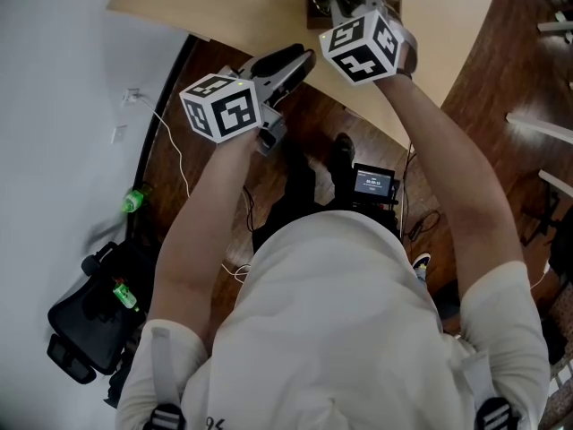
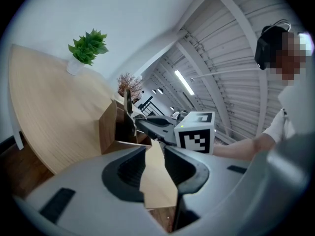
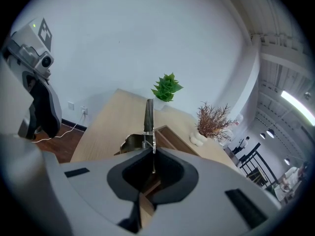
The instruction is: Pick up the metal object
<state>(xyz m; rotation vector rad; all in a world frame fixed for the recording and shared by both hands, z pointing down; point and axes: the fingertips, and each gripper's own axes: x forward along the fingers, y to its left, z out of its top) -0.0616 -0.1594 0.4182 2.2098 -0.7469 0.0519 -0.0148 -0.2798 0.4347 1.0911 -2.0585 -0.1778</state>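
Inventory, left to right:

1. Black bag w/ green bits, on the floor. Lower left of head view.
2. Left gripper, grey, w/ marker cube. Its jaws stand a little apart. We see only pale tabletop through the gap and nothing btw them. In head view it sits centre-left, tips at the table's near edge.
3. Light wooden table, curved edge. It fills the left of the left gripper view.
4. Green leafy plant in a white pot, on the table's far side, upper left of that view.
5. Brown open-topped wooden box, on the table, centre of that view.
6. Silvery metal object: a flat upright strip w/ a small spring and a curved leaf at its base. It is centre of the right gripper view, just in front of the box. We can't tell whether it touches the box.
7. Right gripper, grey. Its jaws are closed on the metal object's lower end.
8. Dried brown twigs in a white vase, on the table, right of centre.
9. Person's white T-shirt, lower half of head view.
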